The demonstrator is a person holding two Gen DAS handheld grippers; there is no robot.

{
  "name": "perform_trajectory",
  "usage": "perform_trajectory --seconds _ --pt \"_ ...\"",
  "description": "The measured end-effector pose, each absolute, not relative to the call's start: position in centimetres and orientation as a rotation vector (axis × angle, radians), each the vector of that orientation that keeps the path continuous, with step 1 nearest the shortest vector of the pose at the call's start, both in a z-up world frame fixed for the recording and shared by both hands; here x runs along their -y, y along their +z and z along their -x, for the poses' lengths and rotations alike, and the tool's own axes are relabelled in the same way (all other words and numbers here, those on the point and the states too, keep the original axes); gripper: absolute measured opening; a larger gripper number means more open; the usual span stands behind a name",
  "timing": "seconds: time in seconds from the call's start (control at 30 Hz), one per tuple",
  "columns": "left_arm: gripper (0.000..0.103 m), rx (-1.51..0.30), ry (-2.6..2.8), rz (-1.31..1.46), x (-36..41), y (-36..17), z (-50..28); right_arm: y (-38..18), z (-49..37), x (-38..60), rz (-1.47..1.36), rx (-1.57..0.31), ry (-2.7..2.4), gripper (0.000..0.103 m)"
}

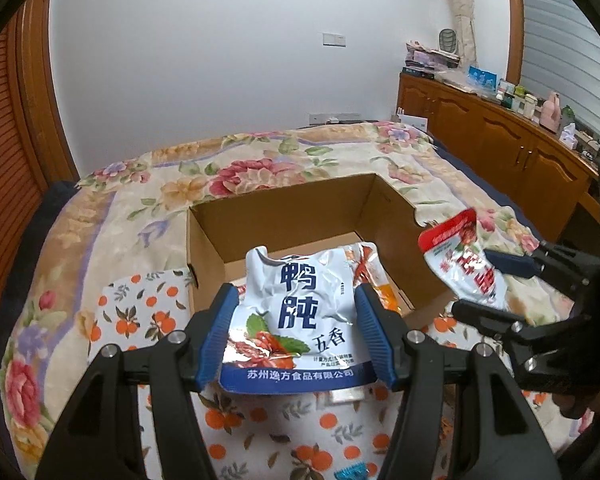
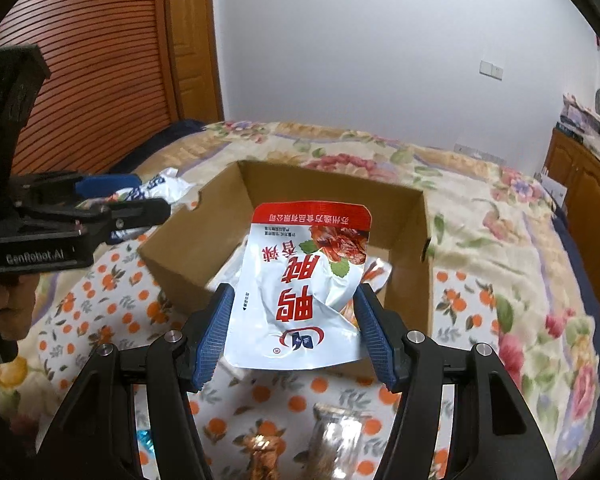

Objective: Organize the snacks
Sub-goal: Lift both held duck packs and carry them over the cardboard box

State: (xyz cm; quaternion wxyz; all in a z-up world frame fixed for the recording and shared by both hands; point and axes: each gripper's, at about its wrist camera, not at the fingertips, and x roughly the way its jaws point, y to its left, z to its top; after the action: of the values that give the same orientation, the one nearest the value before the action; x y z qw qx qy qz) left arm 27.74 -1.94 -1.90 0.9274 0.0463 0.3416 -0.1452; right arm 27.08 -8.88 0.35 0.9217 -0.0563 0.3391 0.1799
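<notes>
Bedspread (image 1: 148,200) is lying flowered under an open cardboard box (image 1: 292,216), with an orange-print cloth (image 1: 140,308) near it. Left gripper (image 1: 296,334) is clamping a blue pouch (image 1: 296,316) over the box's near edge. Right gripper (image 2: 294,332) is clamping a red pouch (image 2: 304,280) above the box, just right of the other.

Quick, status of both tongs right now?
Left tongs: closed on the blue-lettered snack pouch.
Right tongs: closed on the red-lettered snack pouch.

A home bedroom: floral-quilted bed (image 1: 260,168), wooden cabinets (image 1: 500,136), louvred wardrobe door (image 2: 100,60).
</notes>
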Motion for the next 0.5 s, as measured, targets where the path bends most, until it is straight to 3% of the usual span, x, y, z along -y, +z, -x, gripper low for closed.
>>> perform_trajectory --seconds 0.5 --pt "0.060 -0.744 -0.271 -0.075 1.3 -5.3 -33.1 -1.0 -32.7 6.8 0.172 -0.707 0.362 0.062"
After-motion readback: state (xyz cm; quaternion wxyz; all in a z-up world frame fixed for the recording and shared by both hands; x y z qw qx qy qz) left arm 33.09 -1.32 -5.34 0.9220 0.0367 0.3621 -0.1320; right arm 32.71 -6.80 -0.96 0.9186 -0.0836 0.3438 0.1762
